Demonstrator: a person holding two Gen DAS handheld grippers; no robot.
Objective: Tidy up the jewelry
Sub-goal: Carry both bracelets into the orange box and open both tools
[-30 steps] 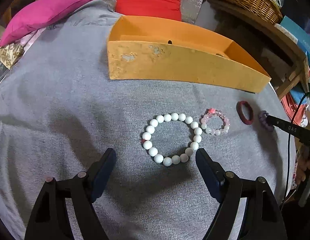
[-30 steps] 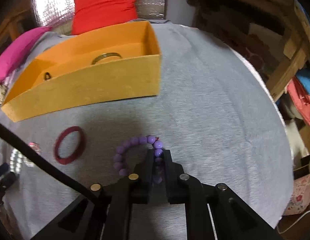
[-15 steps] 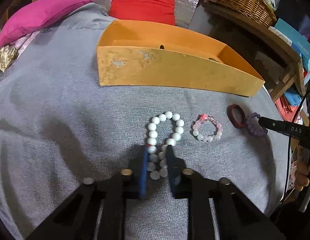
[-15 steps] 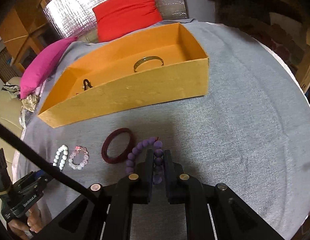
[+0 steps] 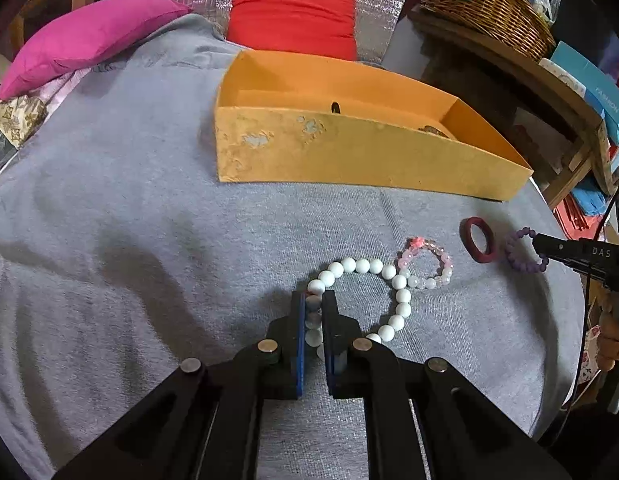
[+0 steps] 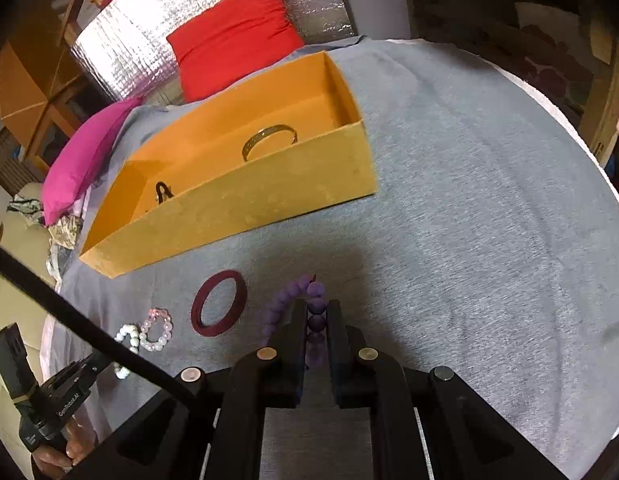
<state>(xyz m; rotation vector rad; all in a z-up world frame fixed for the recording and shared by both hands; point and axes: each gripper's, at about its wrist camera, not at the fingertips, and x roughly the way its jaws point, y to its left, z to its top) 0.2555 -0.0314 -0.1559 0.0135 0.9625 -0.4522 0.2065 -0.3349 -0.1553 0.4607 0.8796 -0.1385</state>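
My left gripper (image 5: 313,300) is shut on the white bead bracelet (image 5: 383,276), pinching its left side on the grey cloth. A pink bead bracelet (image 5: 427,264) touches it on the right, then a dark red bangle (image 5: 478,240). My right gripper (image 6: 316,309) is shut on the purple bead bracelet (image 6: 287,300), lifted a little above the cloth; the bracelet also shows in the left wrist view (image 5: 523,252). The orange box (image 6: 245,204) lies beyond, holding a gold bangle (image 6: 269,140) and a small dark piece (image 6: 162,192).
The grey cloth (image 5: 109,220) covers a round table. A red cushion (image 5: 293,16) and a pink cushion (image 5: 89,36) lie behind the box. A wooden shelf with a wicker basket (image 5: 485,4) stands at the right. The dark red bangle (image 6: 219,308) lies left of my right gripper.
My left gripper closed on the white bracelet, squeezing it, then drew it left. My right gripper rose with the purple bracelet, so the box interior shows more.
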